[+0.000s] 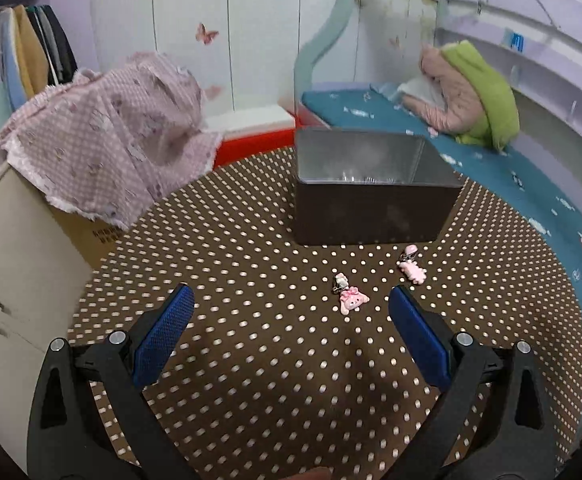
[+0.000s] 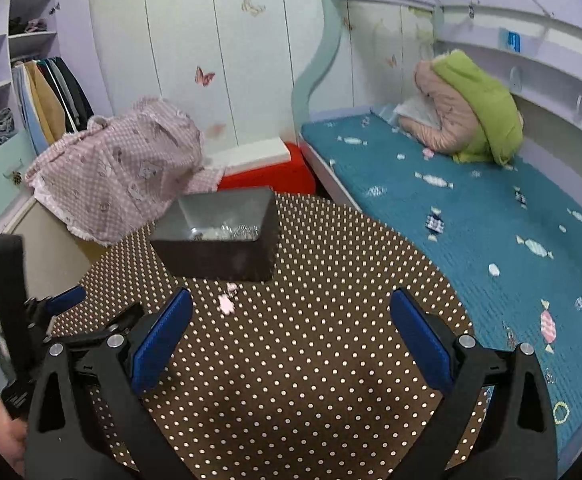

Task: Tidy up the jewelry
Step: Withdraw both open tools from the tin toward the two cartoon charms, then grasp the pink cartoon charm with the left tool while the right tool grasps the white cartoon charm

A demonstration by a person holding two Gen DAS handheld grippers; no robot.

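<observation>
From my left wrist view, my left hand-held gripper (image 1: 291,312) is spread wide and holds nothing. Its two blue pads (image 1: 167,334) hang just above the brown dotted worktop (image 1: 251,380). Two small pink charms lie on the cloth. The near pink charm (image 1: 351,299) looks like a little bunny with a bit of metal on top. It sits between my pads but closer to the right one, a little farther out than the tips. The far pink charm (image 1: 412,267) lies to the right of it, just in front of the dark tin box (image 1: 371,216). The box stands at the far side of the worktop with its top open. I can see some shiny small things at the bottom, but they are too small to name.

I think I am at the step of picking up a charm to put in the box. Next I would move my left hand-held gripper a bit forward and right, so the bunny sits in the middle, go down, and pinch gently. It is tiny and flat, so it could slip away.

From my right wrist view, my right hand-held gripper (image 2: 291,312) is also spread wide with nothing in it. It hangs over bare worktop. The tin box is far and to the left here, with shiny bits inside. I see only one charm clearly, left of my pads. My other gripper shows at the left edge. A blue bed (image 2: 451,220) is on the right.
</observation>
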